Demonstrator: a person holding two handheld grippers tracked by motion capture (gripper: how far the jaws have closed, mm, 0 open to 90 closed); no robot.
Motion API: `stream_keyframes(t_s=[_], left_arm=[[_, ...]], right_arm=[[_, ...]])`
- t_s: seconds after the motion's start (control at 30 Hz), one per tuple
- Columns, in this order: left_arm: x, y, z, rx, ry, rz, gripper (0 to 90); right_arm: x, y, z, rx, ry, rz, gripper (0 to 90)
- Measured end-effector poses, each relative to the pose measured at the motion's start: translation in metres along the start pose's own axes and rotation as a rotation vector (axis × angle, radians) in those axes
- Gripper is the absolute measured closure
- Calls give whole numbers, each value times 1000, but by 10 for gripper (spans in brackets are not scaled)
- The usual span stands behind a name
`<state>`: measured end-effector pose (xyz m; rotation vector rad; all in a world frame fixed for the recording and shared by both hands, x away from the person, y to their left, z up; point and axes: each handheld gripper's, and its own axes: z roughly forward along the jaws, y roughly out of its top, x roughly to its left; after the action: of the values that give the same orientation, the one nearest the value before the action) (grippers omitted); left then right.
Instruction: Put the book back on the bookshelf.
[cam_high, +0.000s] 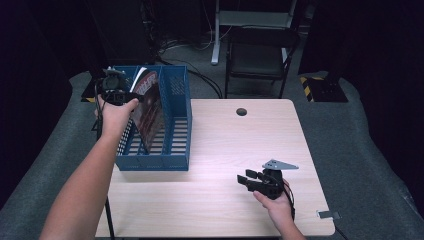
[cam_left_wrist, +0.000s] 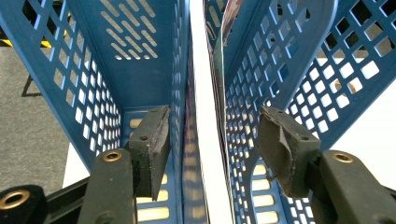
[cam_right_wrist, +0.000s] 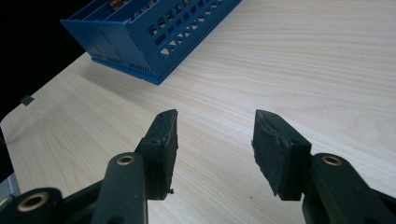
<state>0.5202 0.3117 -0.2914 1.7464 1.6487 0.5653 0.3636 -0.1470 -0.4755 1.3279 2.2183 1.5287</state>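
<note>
The left gripper had its jaws parted around a magazine leaning inside the blue file rack; lifting straight up would avoid snagging. The right gripper rested empty and open

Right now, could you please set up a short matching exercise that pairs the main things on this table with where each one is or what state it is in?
Things:
1. magazine
2. blue file rack
3. left claw
4. right claw

Places or states:
A. open and empty, low over bare wood near the table's front edge
B. stands on the table's left part
C. stands on edge inside a slot of the rack
D. open at the rack's top, pads either side of the magazine without pressing it

Pairs: 1-C, 2-B, 3-D, 4-A
</note>
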Motion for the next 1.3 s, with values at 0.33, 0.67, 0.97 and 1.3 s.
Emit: stream_keyframes(t_s=[0.33, 0.67, 0.97, 1.3], left_arm=[[0, 2, -6, -10, -23, -1, 442], [3, 6, -17, -21, -35, 9, 440], [5, 11, -32, -43, -56, 11, 440], [6, 14, -45, -41, -64, 36, 447]], right_arm=[[0, -1, 1, 5, -3, 8, 498], [-2, -1, 1, 8, -2, 7, 497], [-1, -1, 1, 12, -1, 11, 496], [-1, -1, 0, 9, -4, 9, 496]])
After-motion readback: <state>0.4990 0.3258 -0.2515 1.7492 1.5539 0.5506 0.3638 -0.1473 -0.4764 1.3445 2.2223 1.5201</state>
